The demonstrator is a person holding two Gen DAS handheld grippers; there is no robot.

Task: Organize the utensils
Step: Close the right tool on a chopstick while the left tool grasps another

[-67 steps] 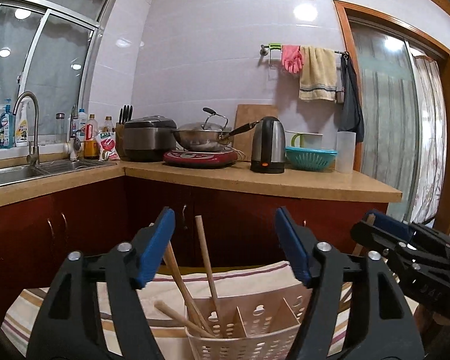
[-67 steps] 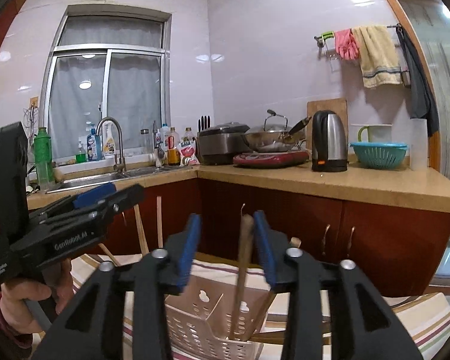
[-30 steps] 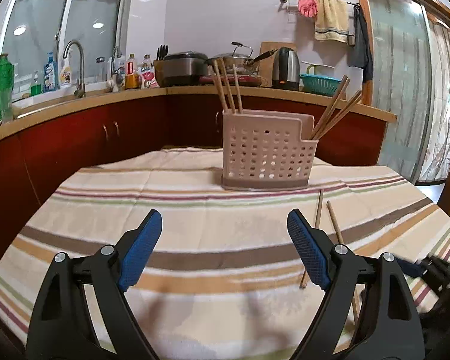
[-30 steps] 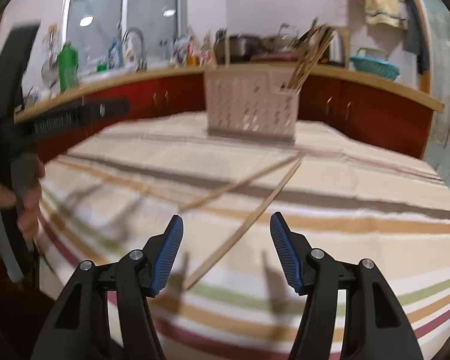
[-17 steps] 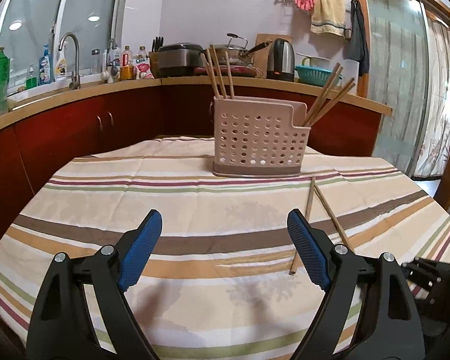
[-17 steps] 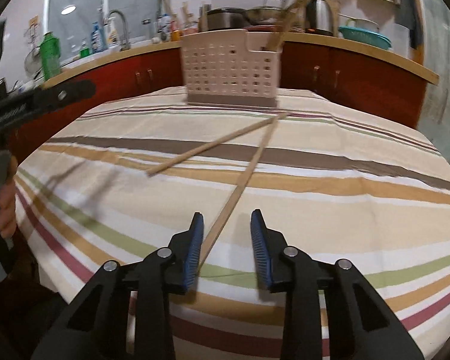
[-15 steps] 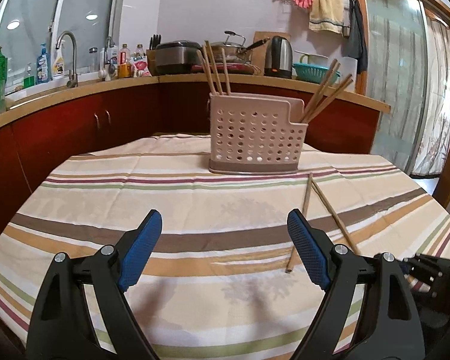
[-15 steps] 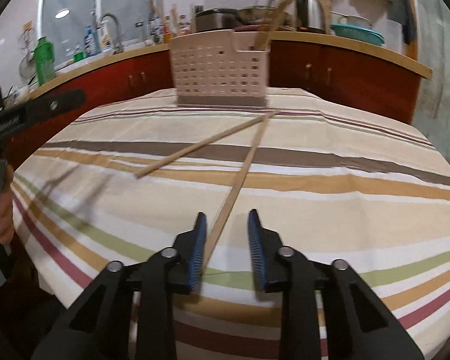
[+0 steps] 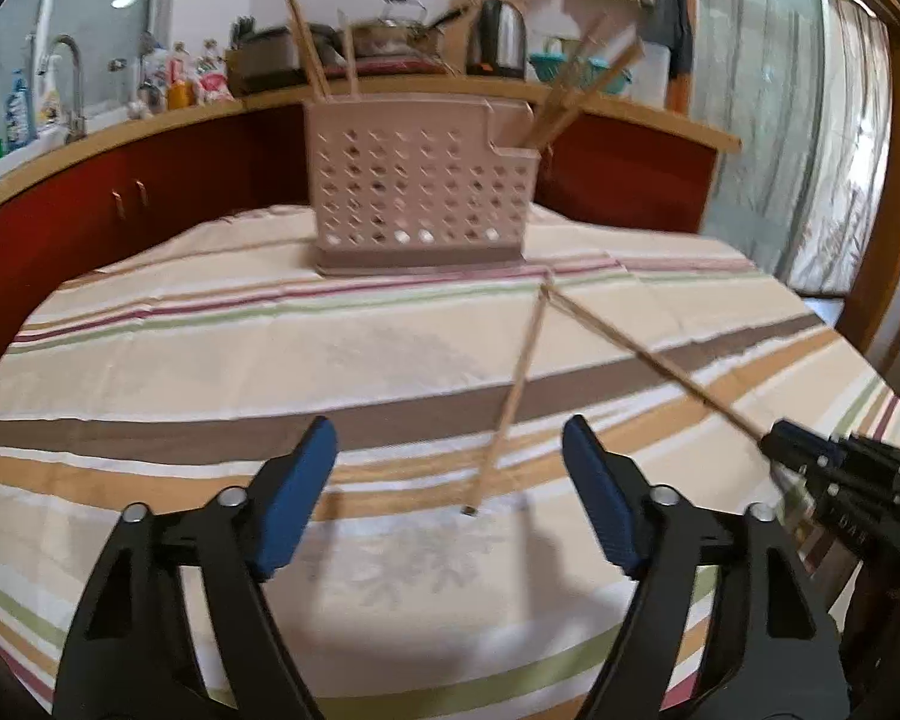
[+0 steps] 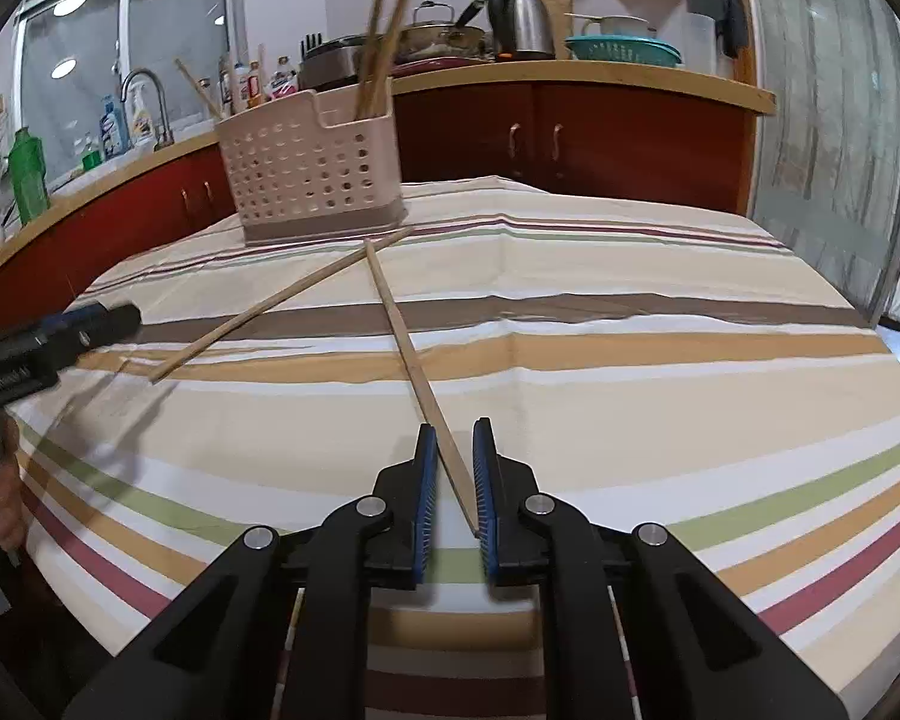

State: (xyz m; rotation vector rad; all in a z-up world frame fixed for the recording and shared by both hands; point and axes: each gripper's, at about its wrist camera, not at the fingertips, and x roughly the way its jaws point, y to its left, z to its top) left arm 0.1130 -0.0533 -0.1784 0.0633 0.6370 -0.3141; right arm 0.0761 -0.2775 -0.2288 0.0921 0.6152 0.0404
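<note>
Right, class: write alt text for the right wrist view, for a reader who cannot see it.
The right gripper has its jaws nearly closed around the near end of a chopstick lying on a striped tablecloth. A second chopstick lies to its left, and a holder with more chopsticks stands behind.

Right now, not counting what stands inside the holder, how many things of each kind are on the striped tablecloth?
Loose chopsticks: 2
Perforated utensil holder: 1
Total: 3
</note>
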